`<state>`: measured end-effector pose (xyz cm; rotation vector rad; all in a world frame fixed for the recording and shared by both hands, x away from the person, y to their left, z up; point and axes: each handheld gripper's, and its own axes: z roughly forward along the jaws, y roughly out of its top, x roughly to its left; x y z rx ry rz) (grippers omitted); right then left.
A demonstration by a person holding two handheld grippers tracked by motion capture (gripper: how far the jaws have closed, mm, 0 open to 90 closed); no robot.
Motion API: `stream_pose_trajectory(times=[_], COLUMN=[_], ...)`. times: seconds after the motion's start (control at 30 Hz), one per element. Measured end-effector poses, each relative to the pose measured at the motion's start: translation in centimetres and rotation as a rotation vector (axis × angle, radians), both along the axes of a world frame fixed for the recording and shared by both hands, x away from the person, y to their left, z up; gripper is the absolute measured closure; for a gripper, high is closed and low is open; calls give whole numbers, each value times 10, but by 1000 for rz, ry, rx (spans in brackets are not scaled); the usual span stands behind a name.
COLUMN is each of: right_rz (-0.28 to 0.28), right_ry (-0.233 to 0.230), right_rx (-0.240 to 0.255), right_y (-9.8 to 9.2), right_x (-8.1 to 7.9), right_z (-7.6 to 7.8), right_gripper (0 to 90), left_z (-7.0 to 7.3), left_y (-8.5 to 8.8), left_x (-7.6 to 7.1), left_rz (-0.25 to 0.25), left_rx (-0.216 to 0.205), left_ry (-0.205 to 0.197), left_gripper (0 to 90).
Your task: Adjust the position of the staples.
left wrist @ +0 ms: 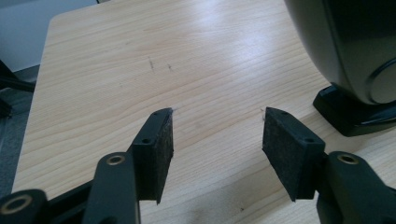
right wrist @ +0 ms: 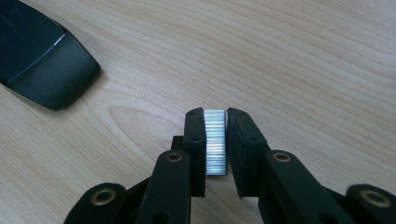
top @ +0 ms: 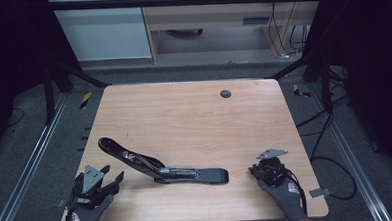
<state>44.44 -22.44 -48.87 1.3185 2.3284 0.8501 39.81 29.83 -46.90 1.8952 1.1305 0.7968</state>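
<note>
On the wooden table (top: pixel 184 116), right in the middle of the near part, a big black stapler (top: pixel 161 167) is lying open. Its long top arm is tipping up toward my left side, and its flat base is resting on the wood and pointing toward my right side.

I am holding my right gripper (right wrist: pixel 215 140) near the right front corner of the table. It is squeezing a little shiny block of staples (right wrist: pixel 215 142). Both black pads are pressing on the silver block, one on each side, so the staples are sitting tight between them. In the right gripper view, the round dark end of the stapler's base is lying up in the top left, apart from my staples. In the high view, my gloved right hand (top: pixel 288 196) is coming in from the bottom edge.

I am holding my left gripper (left wrist: pixel 217 135) near the left front corner. It is standing apart, with bare wood showing between its two pads, and it is gripping nothing. In the left gripper view, the stapler is looming big and dark at the top right, close by but not touching my pads. My gloved left hand (top: pixel 86 215) is sitting low at the table's edge.
</note>
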Motion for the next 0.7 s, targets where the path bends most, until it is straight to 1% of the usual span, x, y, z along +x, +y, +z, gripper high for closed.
stream_pose_trajectory(times=[0.03, 0.17, 0.2, 0.27, 0.3, 0.33, 0.37, 0.4, 0.43, 0.53, 0.57, 0.6, 0.7], right_rz=[-7, 1, -11, -10, -19, -19, -26, -17, -19, -27, -24, -28, -27], right_ry=[14, 0, 15, 7, 4, 4, 4, -6, -5, 41, 38, 50, 57], right_rx=[13, 2, 17, 17, 13, 13, 11, -7, -20, -17, -29, -34, -35], right_y=[0, 0, 1, 0, 0, 0, 0, -1, -1, 1, 1, 1, 2], right_x=[-1, 0, -1, -1, -1, -1, 0, 1, 1, 2, 2, 3, 5], right_z=[1, 1, 2, 4, 9, 9, 13, 14, 16, 17, 15, 14, 13], right_gripper=[782, 770, 763, 753, 738, 738, 731, 730, 729, 721, 721, 720, 723], left_z=[0, -1, -1, -1, -2, -2, -2, -2, -3, -3, -3, -3, -3], left_y=[1, 2, 3, 3, 3, 3, 2, 2, 1, 2, 2, 2, 2], left_x=[0, 1, 1, 1, 1, 1, 2, 2, 2, 2, 2, 2, 2], left_rz=[3, 16, 18, 19, 16, 16, 16, 14, 13, 13, 13, 13, 11], left_rx=[-1, -10, -12, -14, -12, -12, -13, -10, -10, -11, -14, -16, -16], left_ry=[3, 18, 19, 19, 27, 27, 31, 32, 34, 34, 36, 38, 41], left_gripper=[417, 410, 408, 406, 405, 405, 405, 405, 404, 403, 402, 401, 401])
